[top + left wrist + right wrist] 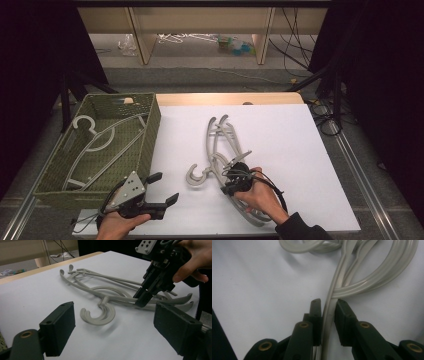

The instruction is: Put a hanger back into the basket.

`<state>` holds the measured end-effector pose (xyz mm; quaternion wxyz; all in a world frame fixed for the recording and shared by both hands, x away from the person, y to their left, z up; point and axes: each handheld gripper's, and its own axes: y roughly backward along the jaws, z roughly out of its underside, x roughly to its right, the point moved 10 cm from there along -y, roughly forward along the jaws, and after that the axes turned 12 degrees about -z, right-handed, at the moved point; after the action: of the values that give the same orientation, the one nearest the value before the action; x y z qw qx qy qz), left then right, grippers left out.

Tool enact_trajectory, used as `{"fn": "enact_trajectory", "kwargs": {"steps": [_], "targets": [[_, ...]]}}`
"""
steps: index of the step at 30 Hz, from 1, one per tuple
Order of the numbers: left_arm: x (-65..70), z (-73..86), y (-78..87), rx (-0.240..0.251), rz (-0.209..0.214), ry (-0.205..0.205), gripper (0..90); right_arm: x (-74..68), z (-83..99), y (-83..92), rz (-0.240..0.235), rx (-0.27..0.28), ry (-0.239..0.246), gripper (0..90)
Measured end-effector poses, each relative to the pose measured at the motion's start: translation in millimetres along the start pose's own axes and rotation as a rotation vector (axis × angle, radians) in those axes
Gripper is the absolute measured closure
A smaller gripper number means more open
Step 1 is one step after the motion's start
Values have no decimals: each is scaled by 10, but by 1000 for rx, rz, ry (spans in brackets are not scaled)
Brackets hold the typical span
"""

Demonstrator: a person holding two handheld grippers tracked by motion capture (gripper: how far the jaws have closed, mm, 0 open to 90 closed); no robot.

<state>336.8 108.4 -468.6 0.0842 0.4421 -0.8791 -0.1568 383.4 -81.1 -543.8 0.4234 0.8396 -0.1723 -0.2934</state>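
On a white table (pixel 300 150), a small heap of pale grey plastic coat hangers (pixel 220 150) lies near the middle. The right gripper (pixel 231 176) pinches one hanger's thin bar (pixel 327 315) between its narrowed jaws. The left gripper (pixel 162 189) hovers wide apart and empty, beside an olive woven basket (pixel 150 130) holding more hangers.

We note grey hangers (pixel 225 150) of smooth, slightly glossy plastic; a matt white surface (pixel 300 150); a rough woven green basket (pixel 150 135); matt black fingers (pixel 315 315).
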Motion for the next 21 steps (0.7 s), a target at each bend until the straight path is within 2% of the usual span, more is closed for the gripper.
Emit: {"fn": "enact_trajectory", "kwargs": {"steps": [2,7,9,10,16,19,20,21], "targets": [[0,2,1,-1,1,-1,174,-11,8,7,-14,-9,16,784],[-5,-2,2,2,0,-3,174,-38,17,18,-16,-20,27,790],[-16,4,1,-2,-4,-9,177,-76,18,65,-25,-28,57,809],[-20,6,-1,-2,-6,-11,177,-76,18,65,-25,-28,57,809],[-63,22,-5,-9,-22,-13,182,-141,61,202,-48,-45,158,820],[-64,24,-29,-8,-21,-14,184,-156,104,268,-63,-70,229,820],[-72,26,-34,-13,-23,-26,187,-171,134,300,-71,-83,242,820],[-63,29,-54,-15,-21,-18,188,-179,147,316,-78,-88,253,821]]}}
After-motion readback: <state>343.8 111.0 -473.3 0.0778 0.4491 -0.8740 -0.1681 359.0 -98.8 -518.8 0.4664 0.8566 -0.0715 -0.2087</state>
